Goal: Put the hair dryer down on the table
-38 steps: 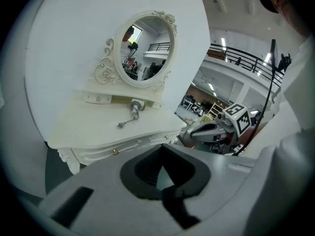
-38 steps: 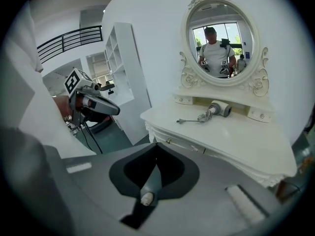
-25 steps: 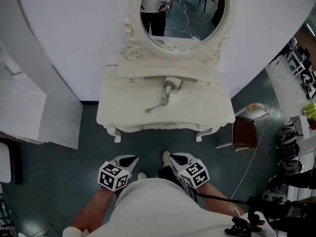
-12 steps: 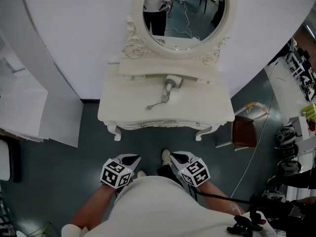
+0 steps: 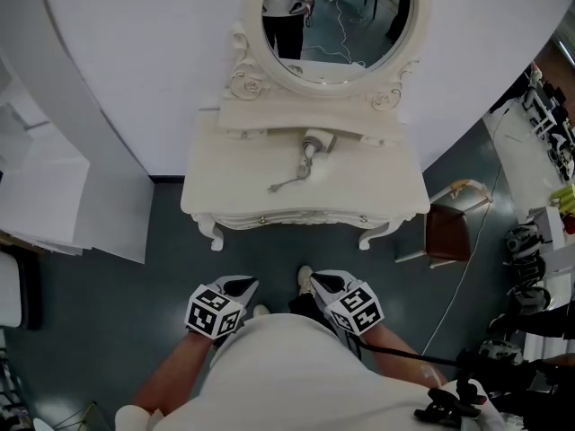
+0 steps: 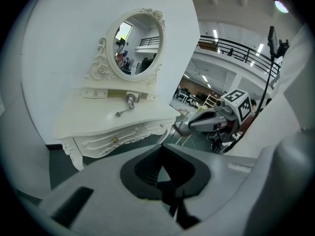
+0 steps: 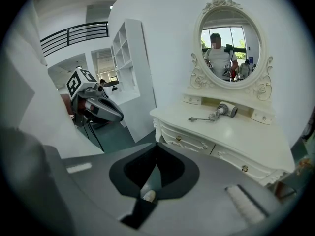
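The hair dryer [image 5: 310, 145] is laid on the white worktop [image 5: 235, 183], just below the mirror [image 5: 337, 16] — cord trailed toward the front. The left hand-held gripper [image 5: 241, 286] and right hand-held gripper [image 5: 321, 285] are held low, well apart from it — jaws pressed together, nothing pinched.

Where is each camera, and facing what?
Head view: on the head, steeply down at the dressing table and hair dryer; torso, forearms, left hand-held gripper, right hand-held gripper show.
Left gripper view: rides the left one, faces the table; own shut jaws, the right one show.
Right gripper view: rides the right one, faces the table; own shut jaws, the left one show.
Shared: all see the hair dryer on the table.
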Available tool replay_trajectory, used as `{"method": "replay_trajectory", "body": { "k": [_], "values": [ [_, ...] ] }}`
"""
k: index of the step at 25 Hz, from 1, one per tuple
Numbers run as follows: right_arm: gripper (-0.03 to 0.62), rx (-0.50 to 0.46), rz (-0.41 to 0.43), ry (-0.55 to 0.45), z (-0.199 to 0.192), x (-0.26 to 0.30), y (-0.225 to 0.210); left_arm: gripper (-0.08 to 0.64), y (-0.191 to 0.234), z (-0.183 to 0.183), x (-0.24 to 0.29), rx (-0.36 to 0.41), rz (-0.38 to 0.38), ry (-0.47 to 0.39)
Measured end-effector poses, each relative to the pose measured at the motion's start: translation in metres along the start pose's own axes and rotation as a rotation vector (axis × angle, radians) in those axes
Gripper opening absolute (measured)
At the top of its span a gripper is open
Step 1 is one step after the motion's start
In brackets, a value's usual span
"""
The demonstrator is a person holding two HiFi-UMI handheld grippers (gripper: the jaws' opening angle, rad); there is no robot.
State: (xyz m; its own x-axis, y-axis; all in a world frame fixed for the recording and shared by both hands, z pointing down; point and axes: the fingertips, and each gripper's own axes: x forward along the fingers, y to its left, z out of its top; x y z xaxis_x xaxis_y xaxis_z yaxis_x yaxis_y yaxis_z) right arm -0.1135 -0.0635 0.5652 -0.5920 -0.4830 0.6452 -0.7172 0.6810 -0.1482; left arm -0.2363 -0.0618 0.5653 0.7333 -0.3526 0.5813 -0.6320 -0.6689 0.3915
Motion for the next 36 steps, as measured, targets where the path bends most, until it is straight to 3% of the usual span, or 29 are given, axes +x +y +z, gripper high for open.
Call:
{"method": "replay_trajectory", "body": {
  "k": [24,32,36],
  "values": [
    [-0.002,-0.040,0.020,0.036,-0.003,0.021,0.015,0.003,0.008,-0.024,-0.004,-0.042,-0.010,0.027],
    [-0.002,-0.041,0.014,0.025,-0.003,0.022,0.001,0.003,0.010,-0.015,0.009,-0.033,-0.019,0.043],
    [-0.002,0.014,-0.032,0.034,-0.014,0.014,-0.021,0.003,0.006,-0.002,0.032,0.000,-0.061,0.064]
  ]
}}
